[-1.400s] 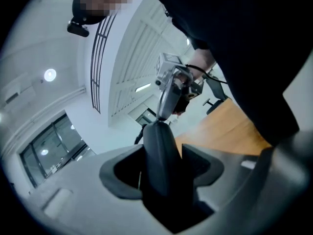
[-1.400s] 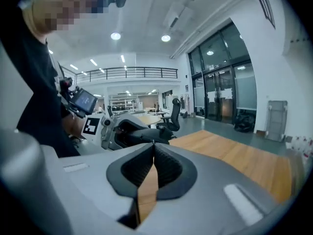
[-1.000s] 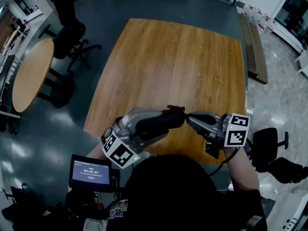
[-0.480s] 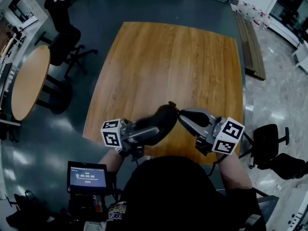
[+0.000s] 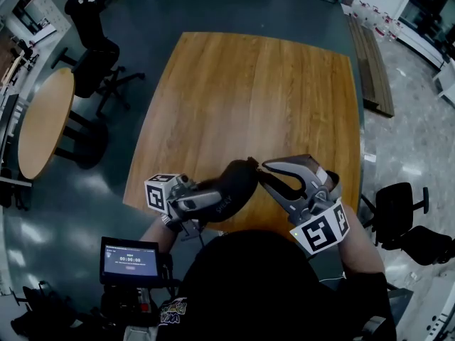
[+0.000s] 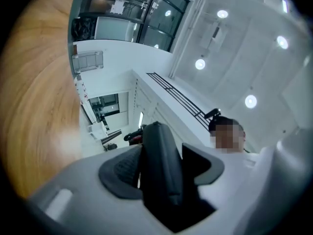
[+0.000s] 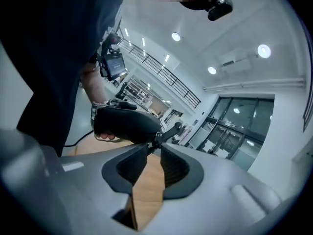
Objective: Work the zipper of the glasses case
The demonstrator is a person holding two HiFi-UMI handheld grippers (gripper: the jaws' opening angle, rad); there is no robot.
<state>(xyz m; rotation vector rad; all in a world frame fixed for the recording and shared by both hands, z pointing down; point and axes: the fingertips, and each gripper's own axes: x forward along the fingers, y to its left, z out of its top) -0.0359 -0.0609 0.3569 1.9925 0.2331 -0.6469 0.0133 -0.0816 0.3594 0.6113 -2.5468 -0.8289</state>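
Well, my left gripper (image 6: 161, 168) clamps the case (image 5: 238, 180). On my right gripper (image 7: 155, 148) the jaws, just opening round the pull (image 7: 169, 132), may lose it.

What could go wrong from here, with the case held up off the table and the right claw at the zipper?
1. The right claw has just been opening its jaws, and the zipper pull sits only at their tips. It may slip free and need a regrasp.
2. The left claw alone clamps the glasses case, in the air by the near edge of the table. A hard tug on the pull could twist the case loose and drop it.
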